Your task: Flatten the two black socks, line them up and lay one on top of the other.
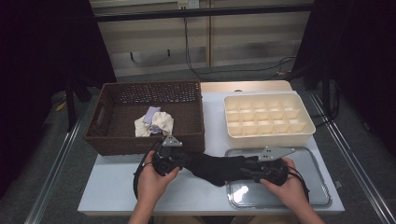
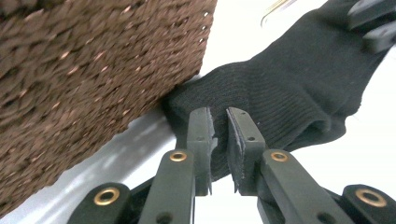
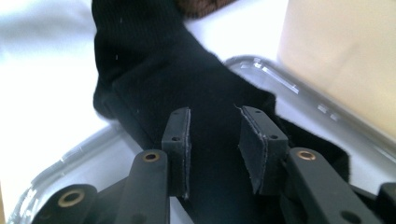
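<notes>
The left gripper [image 2: 218,135] is pinching the cuff end of a black ribbed knit sock [image 2: 299,88]: its two black jaws are standing nearly together, with a fold of the fabric pressed between the pads [image 2: 201,140]. The right gripper [image 3: 215,140] is standing with its jaws spread a moderate way apart; the other end of the sock is lying between and under them, and the pads [image 3: 180,140] are not pressing on the fabric. In the high view the sock [image 1: 215,167] is stretching across the white table [image 1: 116,186] from the left gripper [image 1: 180,161] to the right gripper [image 1: 247,167], sagging slightly in the middle, with its right end lying over the edge of a clear plastic rectangular lid with rounded corners [image 1: 308,186]. The cuff end is lying just beside the front wall of a dark brown woven wicker basket [image 1: 140,142], which is holding a small heap of crumpled cream and lilac cloth items [image 1: 154,122]. Behind the lid, a cream plastic rectangular box divided into small square compartments [image 1: 266,120] is sitting. Both hands [image 1: 152,179] are coming in from the near edge, each wrapped around its gripper body, and the two grippers are pointing inward toward each other, roughly level with the tabletop.
</notes>
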`<state>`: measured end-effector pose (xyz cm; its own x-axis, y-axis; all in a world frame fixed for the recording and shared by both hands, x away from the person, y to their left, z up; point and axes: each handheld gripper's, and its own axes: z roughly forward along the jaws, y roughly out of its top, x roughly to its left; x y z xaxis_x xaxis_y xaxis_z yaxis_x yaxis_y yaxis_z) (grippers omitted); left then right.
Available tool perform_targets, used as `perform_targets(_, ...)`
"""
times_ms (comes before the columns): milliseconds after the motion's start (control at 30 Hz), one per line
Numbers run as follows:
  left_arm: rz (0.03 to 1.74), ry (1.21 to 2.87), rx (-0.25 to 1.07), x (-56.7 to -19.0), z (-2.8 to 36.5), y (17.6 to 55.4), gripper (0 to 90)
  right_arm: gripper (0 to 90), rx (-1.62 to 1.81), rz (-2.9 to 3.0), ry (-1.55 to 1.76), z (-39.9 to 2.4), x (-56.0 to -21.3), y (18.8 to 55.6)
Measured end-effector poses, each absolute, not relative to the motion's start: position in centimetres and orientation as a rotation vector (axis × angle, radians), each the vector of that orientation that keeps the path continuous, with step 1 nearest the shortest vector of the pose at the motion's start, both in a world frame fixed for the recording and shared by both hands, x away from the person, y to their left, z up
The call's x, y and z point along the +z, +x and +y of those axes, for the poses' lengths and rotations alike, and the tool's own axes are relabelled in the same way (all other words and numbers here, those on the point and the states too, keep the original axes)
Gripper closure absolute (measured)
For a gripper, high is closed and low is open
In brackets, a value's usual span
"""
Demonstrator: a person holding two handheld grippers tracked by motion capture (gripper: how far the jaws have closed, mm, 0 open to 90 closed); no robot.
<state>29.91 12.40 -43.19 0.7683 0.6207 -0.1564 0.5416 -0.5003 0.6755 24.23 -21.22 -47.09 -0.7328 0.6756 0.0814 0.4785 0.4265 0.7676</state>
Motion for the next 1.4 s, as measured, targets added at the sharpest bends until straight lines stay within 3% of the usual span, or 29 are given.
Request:
perform_targets(100,0.845,2.218,0.130,-43.1,12.1,29.9,80.0,66.3,1.171,2.461,1.010,-21.0,-47.5,24.3)
perform_targets(333,0.875,2.220,0.091,-43.9,12.0,30.2,78.7,88.0,1.161,2.472,0.983,-20.7,-47.4,24.3)
perform_targets(767,0.957,2.228,0.112,-44.9,12.9,30.2,62.8,89.2,1.201,2.515,0.973,-21.4,-46.9,24.0)
perform_targets(833,0.960,2.225,0.115,-45.1,12.8,30.1,63.8,89.2,1.204,2.521,0.972,-21.5,-47.0,23.9)
perform_targets(933,0.953,2.264,0.091,-45.7,12.7,30.1,74.8,89.1,1.176,2.527,0.968,-21.4,-47.3,23.9)
perform_targets(1067,0.948,2.287,0.075,-46.1,12.7,30.1,77.2,88.5,1.174,2.516,0.972,-21.4,-47.3,23.9)
perform_targets(1167,0.934,2.315,0.089,-45.8,12.4,29.8,84.1,88.1,1.185,2.507,0.976,-21.5,-47.4,24.0)
perform_targets(1400,0.939,2.296,0.075,-45.5,12.7,29.8,84.5,88.7,1.215,2.483,0.979,-21.7,-47.1,24.0)
